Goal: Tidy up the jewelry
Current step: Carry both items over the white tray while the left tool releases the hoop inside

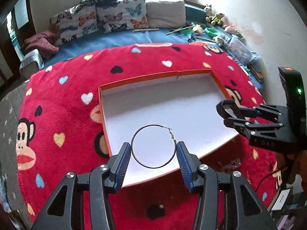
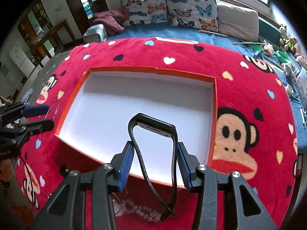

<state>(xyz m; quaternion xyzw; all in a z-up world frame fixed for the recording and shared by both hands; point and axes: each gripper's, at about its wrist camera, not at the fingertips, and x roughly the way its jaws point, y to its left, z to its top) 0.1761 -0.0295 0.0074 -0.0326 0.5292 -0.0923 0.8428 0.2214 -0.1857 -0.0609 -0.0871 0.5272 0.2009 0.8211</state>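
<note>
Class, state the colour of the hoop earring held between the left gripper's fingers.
Black: the hoop earring shows best in the left wrist view, against the box's white floor.

No legible text, brand, number or label in either view. Left wrist view: a few pale embossed characters on the black body of the right gripper, too small and blurred to read. Right wrist view: a similar faint marking on the body of the left gripper at the frame's left edge, likewise unreadable. The red blanket carries only cartoon monkey faces and hearts, with no lettering; the cushions bear butterfly prints only
</note>
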